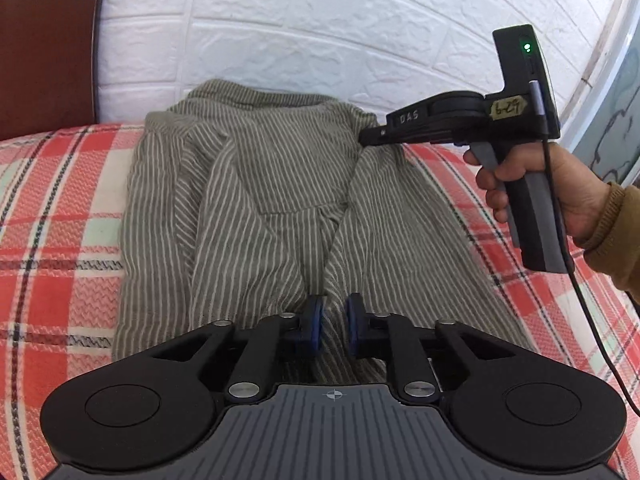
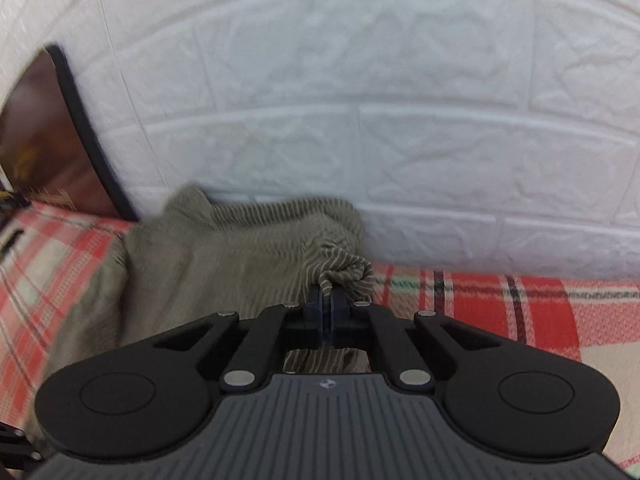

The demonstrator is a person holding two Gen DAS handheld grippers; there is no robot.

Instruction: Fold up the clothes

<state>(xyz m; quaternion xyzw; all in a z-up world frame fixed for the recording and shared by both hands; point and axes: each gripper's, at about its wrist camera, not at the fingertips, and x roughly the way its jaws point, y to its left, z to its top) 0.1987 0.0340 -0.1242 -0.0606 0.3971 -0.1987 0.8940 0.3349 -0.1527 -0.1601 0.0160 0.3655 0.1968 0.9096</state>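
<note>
The striped garment (image 1: 256, 200) lies on the plaid bedcover (image 1: 60, 208), its far edge up against the white brick-pattern wall (image 1: 320, 32), already partly gathered with a crease running down the middle; the right gripper (image 2: 328, 300) is clenched on a bunched far-right corner of the cloth — its pads sit closed with striped fabric pinched between them — and from the left wrist view it reaches in from the right, held by a hand (image 1: 528, 192) in a mustard sleeve; the left gripper (image 1: 332, 320) hovers over the near edge with its blue pads (image 1: 314, 320) a little apart, cloth lying in the gap, and no pinch shows, so I read it as released; the step in hand looks like taking hold of both ends before a fold; to do it well, the left should close on a single edge layer rather than a wad — then both should lift together, keeping the cloth taut and level so the fold lands square
</note>
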